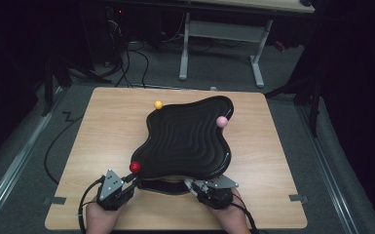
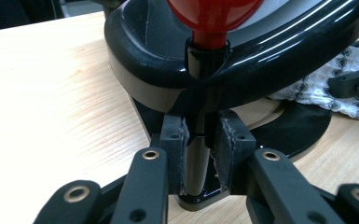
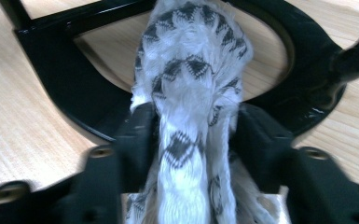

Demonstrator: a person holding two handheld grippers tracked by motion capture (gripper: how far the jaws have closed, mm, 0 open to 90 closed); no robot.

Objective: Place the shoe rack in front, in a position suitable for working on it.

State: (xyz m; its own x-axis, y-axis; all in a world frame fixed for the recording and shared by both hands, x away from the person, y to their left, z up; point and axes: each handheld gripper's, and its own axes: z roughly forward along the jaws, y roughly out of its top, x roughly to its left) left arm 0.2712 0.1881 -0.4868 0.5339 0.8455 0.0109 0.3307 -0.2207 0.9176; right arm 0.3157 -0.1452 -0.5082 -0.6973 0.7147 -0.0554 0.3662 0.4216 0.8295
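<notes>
A glossy black wavy tray (image 1: 187,139) stands on a stand in the middle of the table, with a yellow ball (image 1: 158,105), a pink ball (image 1: 222,122) and a red ball (image 1: 135,166) on posts at its rim. My left gripper (image 1: 129,183) is shut on the thin post (image 2: 196,154) below the red ball (image 2: 214,16). At the tray's near edge my right gripper (image 1: 195,187) is shut on a white cloth with a black pattern (image 3: 189,116), which lies over the stand's black base (image 3: 65,88). The same cloth (image 2: 335,91) shows under the tray in the left gripper view.
The tray's black base ring (image 2: 303,126) rests on the light wooden table (image 1: 102,131). Beyond the table's far edge stands a white desk frame (image 1: 221,44), with cables (image 1: 126,63) on the grey floor. Bare tabletop lies left and right of the tray.
</notes>
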